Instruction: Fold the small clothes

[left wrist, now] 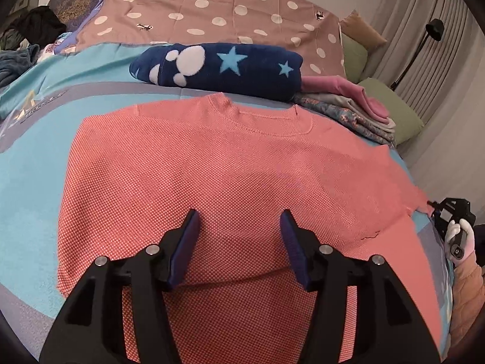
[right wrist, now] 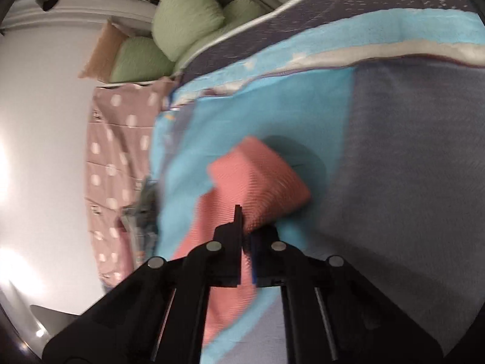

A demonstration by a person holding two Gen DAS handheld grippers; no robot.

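1. Bed cover (left wrist: 36, 157), turquoise with grey bands, spread over the whole bed; it fills most of both views.
2. Dotted sheet (left wrist: 212, 9), brownish with white spots, lying across the far end of the bed.
3. Pink sweater (left wrist: 212, 163), knit with a fine white fleck, spread flat on the bed cover, neckline toward the far end. Its right sleeve runs off to the right edge of the left wrist view.
4. Navy blanket (left wrist: 218, 66), rolled, with stars and a white mouse-head shape, lying just beyond the sweater's neckline.
5. Stack of folded clothes (left wrist: 357, 106), pink on top of floral pieces, beside the blanket on the right.
6. Green pillows (right wrist: 182, 18), piled at the corner near the wall.
7. Left gripper (left wrist: 239, 227) hovers over the sweater's lower middle, jaws apart, nothing between the pads.
8. Right gripper (right wrist: 247, 227), rolled sideways in a blurred view, jaws together and clamped on the sleeve end (right wrist: 260, 179) of the sweater, which bunches up ahead of the tips.
9. Gloved hand (left wrist: 460, 236) on the right gripper's handle, at the right edge of the left wrist view.
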